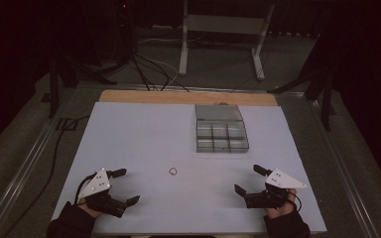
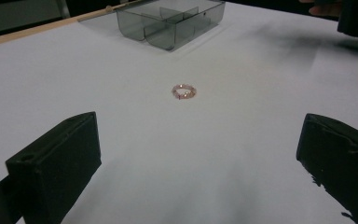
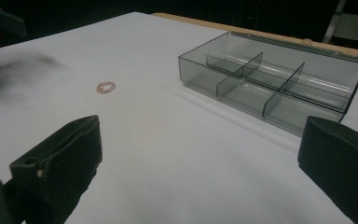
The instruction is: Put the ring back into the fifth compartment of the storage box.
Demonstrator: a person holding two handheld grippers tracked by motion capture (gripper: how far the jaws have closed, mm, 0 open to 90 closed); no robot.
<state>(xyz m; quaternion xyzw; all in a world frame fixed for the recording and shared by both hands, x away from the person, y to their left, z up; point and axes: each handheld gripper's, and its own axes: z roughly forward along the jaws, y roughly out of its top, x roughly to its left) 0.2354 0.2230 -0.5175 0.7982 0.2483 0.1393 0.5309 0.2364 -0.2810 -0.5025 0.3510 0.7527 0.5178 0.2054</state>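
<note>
Grey compartment box [image 1: 222, 129] beyond ring [image 1: 172, 171]

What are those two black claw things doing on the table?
A person holds the left gripper and the right gripper low over the white table, both open and holding nothing. A small pink ring lies between them, untouched. A grey divided box with its lid open sits farther back.

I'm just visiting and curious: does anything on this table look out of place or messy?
Only one thing: a small pink ring lies alone on the bare white table, apart from the grey divided box, whose compartments look empty. Nothing looks spilled or broken. Both grippers, left and right, are open, holding nothing.
</note>
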